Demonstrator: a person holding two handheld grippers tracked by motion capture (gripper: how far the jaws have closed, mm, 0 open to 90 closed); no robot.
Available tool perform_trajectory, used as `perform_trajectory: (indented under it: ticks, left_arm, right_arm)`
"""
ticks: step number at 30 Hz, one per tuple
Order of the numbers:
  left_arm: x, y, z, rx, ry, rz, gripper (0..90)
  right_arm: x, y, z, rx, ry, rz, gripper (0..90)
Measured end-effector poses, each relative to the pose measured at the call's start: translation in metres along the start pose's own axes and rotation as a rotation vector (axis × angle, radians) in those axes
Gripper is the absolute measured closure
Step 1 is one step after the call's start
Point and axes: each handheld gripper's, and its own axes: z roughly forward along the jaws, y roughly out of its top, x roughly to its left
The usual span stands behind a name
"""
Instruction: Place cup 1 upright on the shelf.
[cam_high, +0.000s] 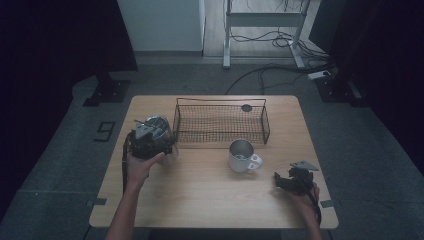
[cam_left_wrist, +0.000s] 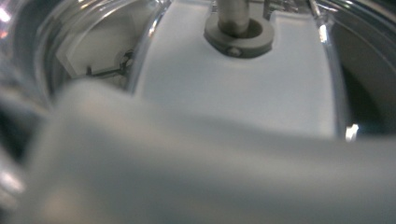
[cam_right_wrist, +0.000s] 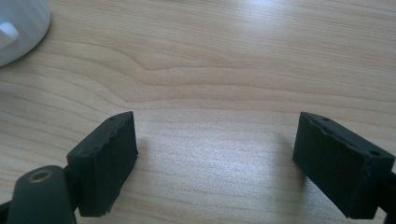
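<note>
A shiny metal cup (cam_high: 159, 126) is held at the desk's (cam_high: 200, 195) left side, just left of the wire basket (cam_high: 220, 122), by the left claw (cam_high: 150, 142); whether its jaws are pinched cannot be told. The right claw (cam_right_wrist: 215, 163) is spread wide over bare wood at the near right, a white mug (cam_high: 242, 156) standing between the two.

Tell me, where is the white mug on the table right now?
In the high view the white mug stands upright near the middle of the table, just in front of the wire basket, with the right gripper off to its right.
</note>
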Motion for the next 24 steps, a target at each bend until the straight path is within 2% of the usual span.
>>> perform_trajectory:
  ticks: [10, 15, 19, 24]
  left_arm:
    - [-0.001, 0.009, 0.003, -0.004, -0.006, -0.005, 3.8]
    - [-0.002, 0.017, 0.002, -0.003, -0.006, 0.01, 3.8]
    - [-0.002, 0.021, 0.002, -0.009, -0.017, 0.002, 3.8]
    - [-0.004, 0.026, 0.004, -0.007, -0.014, 0.012, 3.8]
  right_arm:
    - [0.0, 0.0, 0.0, 0.0, -0.001, 0.002, 13.2]
    - [0.0, 0.0, 0.0, 0.0, -0.003, 0.003, 13.2]
    - [0.0, 0.0, 0.0, -0.001, -0.004, 0.005, 13.2]
    - [0.0, 0.0, 0.0, -0.001, -0.004, 0.005, 13.2]
